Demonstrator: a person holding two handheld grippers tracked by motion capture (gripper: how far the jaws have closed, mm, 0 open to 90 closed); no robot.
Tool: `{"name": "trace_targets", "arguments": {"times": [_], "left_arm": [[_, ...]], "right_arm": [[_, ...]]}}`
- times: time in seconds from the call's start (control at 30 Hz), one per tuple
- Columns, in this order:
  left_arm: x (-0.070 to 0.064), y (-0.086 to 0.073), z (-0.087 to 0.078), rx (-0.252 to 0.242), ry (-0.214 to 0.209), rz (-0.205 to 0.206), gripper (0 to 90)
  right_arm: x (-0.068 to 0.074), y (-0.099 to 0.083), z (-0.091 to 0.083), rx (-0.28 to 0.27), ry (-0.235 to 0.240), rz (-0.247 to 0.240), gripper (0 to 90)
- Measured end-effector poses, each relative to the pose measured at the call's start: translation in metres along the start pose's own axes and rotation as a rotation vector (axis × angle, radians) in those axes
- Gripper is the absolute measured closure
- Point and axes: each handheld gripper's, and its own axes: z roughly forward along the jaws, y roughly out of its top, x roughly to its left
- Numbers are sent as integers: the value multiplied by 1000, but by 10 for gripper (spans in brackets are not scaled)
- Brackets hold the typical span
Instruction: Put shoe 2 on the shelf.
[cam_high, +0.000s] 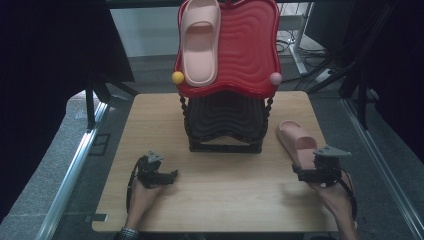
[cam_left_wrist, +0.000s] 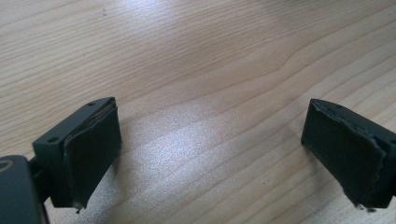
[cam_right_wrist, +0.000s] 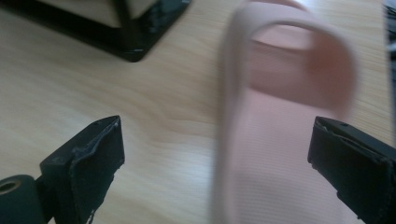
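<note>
High view: red-topped rack (cam_high: 240, 50) at far centre of wooden surface (cam_high: 220, 200), one pink slipper (cam_high: 200, 42) on its top tier, second pink slipper (cam_high: 295, 140) lying right of rack, right hand-held gripper (cam_high: 320, 167) at its near end, left hand-held gripper (cam_high: 157, 172) well apart over bare wood. Left gripper view: jaws spread wide, wood grain (cam_left_wrist: 210, 93) between, nothing gripped. Right gripper view: jaws spread, blurred slipper (cam_right_wrist: 280, 116) between them nearer the right jaw, black rack foot (cam_right_wrist: 135, 28) at top left.

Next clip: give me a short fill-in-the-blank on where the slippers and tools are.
1. One slipper lies on the rack's red ____ shelf.
2. The other slipper lies on the ____.
3. The ____ tool has its jaws spread around that slipper's heel end.
4. The left tool, over bare wood, is ____.

Missing: top; table; right; open
</note>
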Motion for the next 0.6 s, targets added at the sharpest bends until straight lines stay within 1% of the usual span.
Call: {"name": "trace_targets", "arguments": {"times": [0.03, 0.13, 0.17, 0.23, 0.37, 0.5, 0.57, 0.6], "left_arm": [[0, 0, 0, 0, 0, -1, 46], [0, 0, 0, 0, 1, -2, 47], [0, 0, 0, -1, 1, -3, 47], [0, 0, 0, -4, 2, -7, 47], [-1, 0, 0, -1, 8, -8, 50], [-1, 0, 0, -3, 10, -11, 53], [-1, 0, 0, -3, 12, -12, 56], [-1, 0, -1, -2, 13, -11, 57]], "right_arm": [[-8, -1, 2, 5, -22, 12, 52], [-24, -3, 7, -1, -43, 48, 138], [-30, -3, 10, -7, -41, 64, 182], [-39, -3, 16, -14, -41, 87, 234], [-55, 1, 27, -48, -46, 120, 387], [-65, 7, 37, -53, -77, 118, 493], [-69, 9, 42, -42, -79, 112, 541], [-70, 10, 45, -35, -90, 105, 560]]}}
